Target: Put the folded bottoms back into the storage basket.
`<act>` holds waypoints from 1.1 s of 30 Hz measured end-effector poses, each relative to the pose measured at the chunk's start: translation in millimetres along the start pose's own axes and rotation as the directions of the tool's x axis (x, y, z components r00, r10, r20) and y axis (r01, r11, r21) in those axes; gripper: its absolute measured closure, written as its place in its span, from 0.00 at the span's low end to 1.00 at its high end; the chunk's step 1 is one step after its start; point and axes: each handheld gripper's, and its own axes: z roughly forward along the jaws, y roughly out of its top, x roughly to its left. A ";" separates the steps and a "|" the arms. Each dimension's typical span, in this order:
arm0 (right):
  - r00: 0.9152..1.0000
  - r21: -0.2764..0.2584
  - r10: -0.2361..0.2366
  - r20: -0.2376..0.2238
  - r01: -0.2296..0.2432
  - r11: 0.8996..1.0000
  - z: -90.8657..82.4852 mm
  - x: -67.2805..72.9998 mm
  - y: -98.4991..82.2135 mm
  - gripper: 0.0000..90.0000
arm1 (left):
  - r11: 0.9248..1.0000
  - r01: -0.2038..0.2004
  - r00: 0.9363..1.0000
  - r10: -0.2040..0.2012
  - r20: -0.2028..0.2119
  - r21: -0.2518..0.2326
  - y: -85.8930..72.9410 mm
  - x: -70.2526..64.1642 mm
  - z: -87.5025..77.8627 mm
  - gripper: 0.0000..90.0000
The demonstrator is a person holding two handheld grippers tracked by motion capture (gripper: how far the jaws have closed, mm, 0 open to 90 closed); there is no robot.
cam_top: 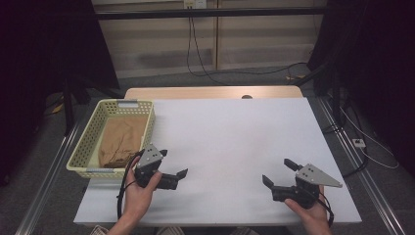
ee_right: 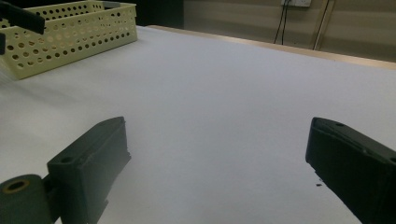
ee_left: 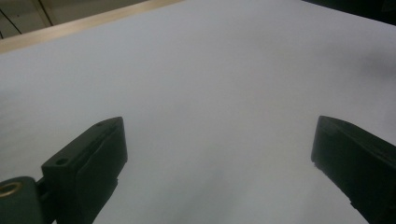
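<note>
A pale yellow perforated basket [cam_top: 83,147] stands at the table's left edge with a folded brown cloth [cam_top: 121,139] lying inside it. My left gripper [cam_top: 173,163] rests low over the white table top just right of the basket's near corner, jaws wide apart and nothing between them. My right gripper [cam_top: 278,172] sits near the front right of the table, also open and empty. In the left gripper view the gripper [ee_left: 219,154] looks across bare white surface. From the right gripper view, that gripper [ee_right: 217,158] faces the basket [ee_right: 70,35] far off at the upper left.
The white table top [cam_top: 230,142] spreads wide between the two hands, with a wooden strip [cam_top: 210,92] along its far edge. Dark curtains stand at both sides. Cables [cam_top: 200,54] hang by the back wall and run over the floor on the right.
</note>
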 end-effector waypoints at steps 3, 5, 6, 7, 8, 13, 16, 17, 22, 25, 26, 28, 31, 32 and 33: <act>1.000 0.002 0.001 -0.003 -0.001 1.000 0.8 0.1 -0.1 0.07 | 1.000 -0.006 1.000 0.006 0.005 0.015 -4.8 -1.3 0.4 0.04; 1.000 0.002 0.000 -0.003 0.000 1.000 1.3 0.3 0.0 0.07 | 0.999 -0.028 1.000 0.028 0.005 0.025 -7.7 -1.7 1.0 0.04; 1.000 0.003 0.001 -0.004 -0.001 1.000 1.4 0.5 0.1 0.07 | 0.999 -0.032 0.999 0.032 -0.001 0.033 -10.5 -2.6 2.3 0.04; 1.000 0.003 0.000 -0.004 0.000 1.000 1.4 0.6 0.1 0.07 | 0.999 -0.033 0.999 0.033 -0.001 0.036 -12.4 -2.7 2.6 0.04; 1.000 0.003 0.001 -0.004 -0.001 1.000 1.4 0.5 0.1 0.07 | 0.999 -0.026 1.000 0.025 0.009 0.033 -15.1 -2.8 3.6 0.04; 1.000 0.003 0.003 -0.009 -0.003 1.000 1.4 0.6 -0.2 0.07 | 0.999 -0.015 1.000 0.014 0.019 0.050 -24.2 -0.7 8.3 0.04; 1.000 0.003 0.004 -0.015 -0.004 1.000 1.7 1.2 -0.1 0.07 | 0.998 -0.014 1.000 0.013 0.015 0.061 -27.6 -0.1 10.8 0.04; 1.000 0.003 0.005 -0.016 -0.005 1.000 1.7 1.4 -0.1 0.07 | 0.998 -0.010 1.000 0.009 0.018 0.063 -28.1 0.1 11.7 0.04; 1.000 0.002 0.005 -0.017 -0.005 1.000 1.5 1.5 -0.1 0.07 | 0.998 0.002 1.000 -0.004 0.027 0.058 -29.4 2.3 13.2 0.04; 1.000 0.001 0.008 -0.017 -0.008 1.000 1.3 1.1 -0.2 0.07 | 1.000 -0.001 0.999 0.000 0.032 0.028 -29.0 2.8 11.9 0.04; 1.000 0.002 0.009 -0.018 -0.009 1.000 1.4 0.9 -0.3 0.07 | 1.000 -0.007 1.000 0.006 0.026 0.023 -28.5 2.8 11.1 0.04; 1.000 0.004 0.007 -0.018 -0.007 1.000 2.6 0.4 -0.6 0.07 | 1.000 -0.003 1.000 0.003 0.021 0.020 -28.7 3.0 11.4 0.04; 1.000 0.006 0.013 -0.021 -0.012 1.000 3.8 0.0 -0.7 0.07 | 1.000 0.010 1.000 -0.011 0.016 0.025 -29.5 4.1 12.4 0.04; 1.000 0.008 0.010 -0.020 -0.010 1.000 3.7 0.0 -0.6 0.07 | 1.000 0.011 1.000 -0.011 0.017 0.025 -29.6 4.4 12.4 0.04; 1.000 0.007 0.008 -0.021 -0.008 1.000 3.9 -0.2 -0.6 0.07 | 1.000 0.010 1.000 -0.011 0.015 0.027 -29.4 4.5 12.2 0.04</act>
